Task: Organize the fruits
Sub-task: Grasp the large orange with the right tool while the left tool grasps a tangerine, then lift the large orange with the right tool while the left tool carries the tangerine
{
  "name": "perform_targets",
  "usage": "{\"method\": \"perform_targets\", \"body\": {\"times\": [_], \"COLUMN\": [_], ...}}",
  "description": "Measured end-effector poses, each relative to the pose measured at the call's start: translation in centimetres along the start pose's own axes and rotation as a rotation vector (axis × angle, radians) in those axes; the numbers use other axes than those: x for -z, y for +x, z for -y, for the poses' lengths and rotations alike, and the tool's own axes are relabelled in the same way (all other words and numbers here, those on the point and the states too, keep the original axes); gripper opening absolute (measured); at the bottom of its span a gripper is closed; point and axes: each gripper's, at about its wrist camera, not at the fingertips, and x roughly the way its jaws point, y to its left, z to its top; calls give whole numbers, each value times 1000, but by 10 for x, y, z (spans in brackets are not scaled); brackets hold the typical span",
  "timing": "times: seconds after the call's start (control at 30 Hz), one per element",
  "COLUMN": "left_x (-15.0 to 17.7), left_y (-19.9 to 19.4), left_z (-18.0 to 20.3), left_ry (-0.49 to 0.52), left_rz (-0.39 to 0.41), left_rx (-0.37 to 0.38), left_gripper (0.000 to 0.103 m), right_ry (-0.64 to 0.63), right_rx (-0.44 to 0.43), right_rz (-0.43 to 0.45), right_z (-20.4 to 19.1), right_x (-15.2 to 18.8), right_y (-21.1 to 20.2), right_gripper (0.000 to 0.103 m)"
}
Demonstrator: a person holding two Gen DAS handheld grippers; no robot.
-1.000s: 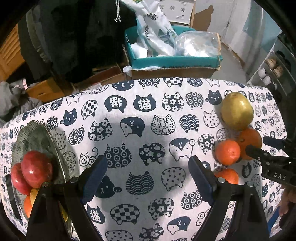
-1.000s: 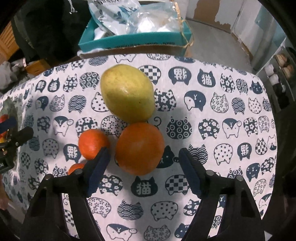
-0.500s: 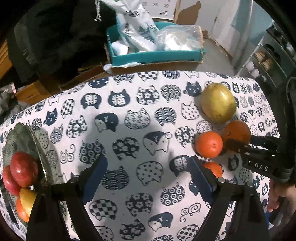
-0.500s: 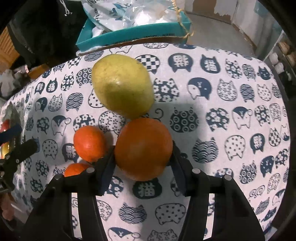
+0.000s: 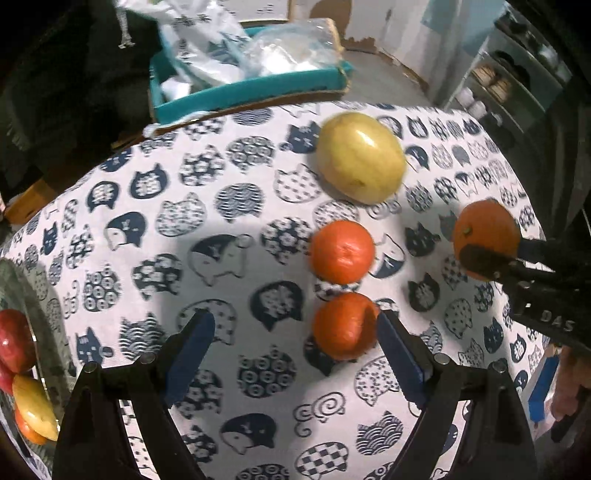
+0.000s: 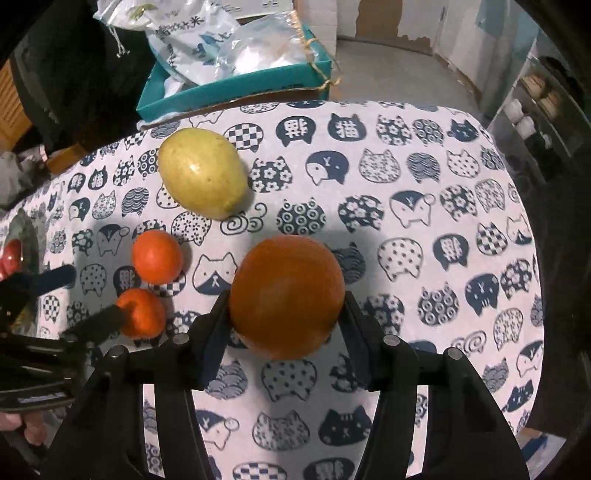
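Right gripper (image 6: 286, 314) clamped on the large orange (image 6: 287, 295) at lower centre. Left gripper (image 5: 295, 343) wide open — small tangerine (image 5: 345, 325) beside one pad, seemingly untouched.

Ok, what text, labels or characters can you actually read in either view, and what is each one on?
"DAS": on the black body of the right tool, seen from the left wrist view.
"猫": printed in cat heads on the tablecloth, e.g..
Pale lettering on the left tool body: too blurred to read.
Print on the plastic bags in the teal box: too small to read.
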Motion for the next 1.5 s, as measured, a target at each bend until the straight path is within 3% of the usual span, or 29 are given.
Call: {"method": "perform_targets", "body": {"times": [0.43,0.7,1.5], "left_x": [5,7,0], "left_y": [18,25,-62], "left_z": [26,27,8], "left_ry": [58,63,28], "left_rz": [-32,-59,138], "left_rx": [18,50,-3], "left_gripper": [87,47,45], "right_ry": [20,6,-102], "right_rx": [-4,-5,41], "right_rz": [-3,7,165], "right_z": [13,7,-27], "right_x": [13,12,-1], "right_y": [-5,-6,-69], "right_gripper": [56,56,56]}}
